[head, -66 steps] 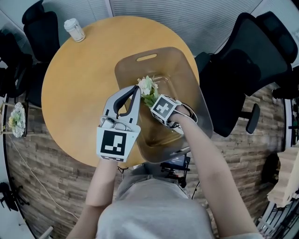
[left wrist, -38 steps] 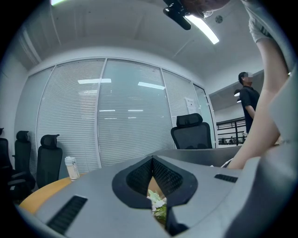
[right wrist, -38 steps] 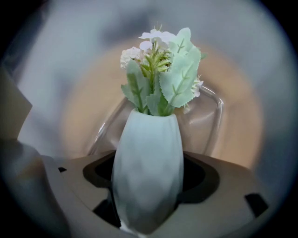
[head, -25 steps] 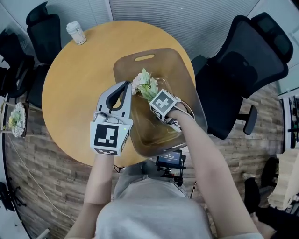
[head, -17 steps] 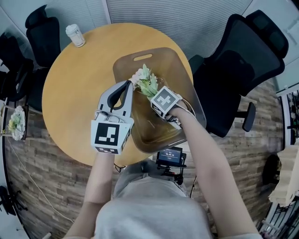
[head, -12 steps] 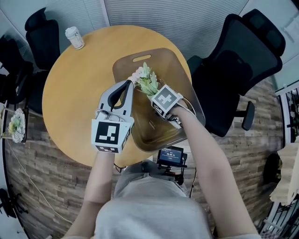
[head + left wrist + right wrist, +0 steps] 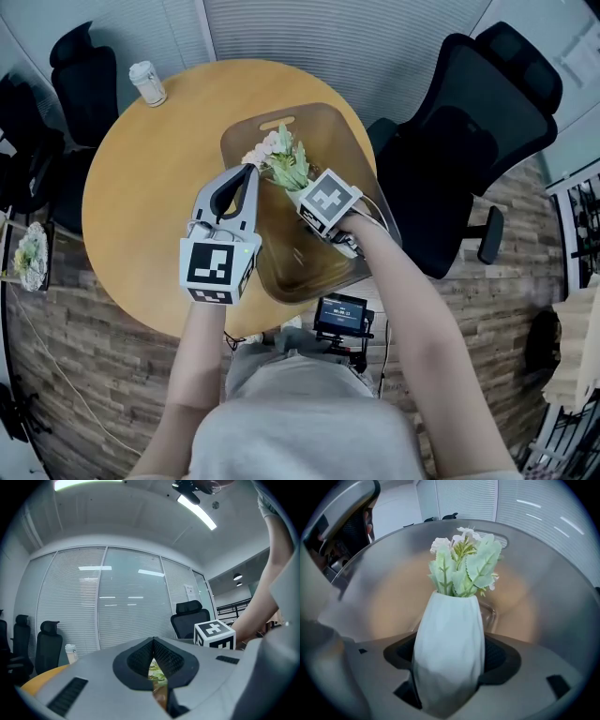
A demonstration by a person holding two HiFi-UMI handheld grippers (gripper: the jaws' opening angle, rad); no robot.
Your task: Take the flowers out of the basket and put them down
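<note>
Far left: small white lidded cup (image 7: 148,82) near edge of round yellow-wood table (image 7: 141,197), well apart from the action. Next, left gripper (image 7: 247,172), held level, jaws closed tip to tip right at left rim of brown see-through plastic basket (image 7: 352,159) w/ slot handle. Can't tell if rim is pinched betw. them. Centre: pale pink-and-green flowers (image 7: 279,161) in white faceted vase (image 7: 447,653), hanging over basket interior, not yet set down. Right gripper (image 7: 296,187) clamped on vase body, pointing steeply down. Black office chair (image 7: 469,122) at right, off the table.

Risks, as judged: smooth tapering vase could slide thru pads if tilted more. Leaves may snag rim on way out, dragging basket if left isn't really pinning it. Top-heavy, so prob. topples if landed on an edge.
</note>
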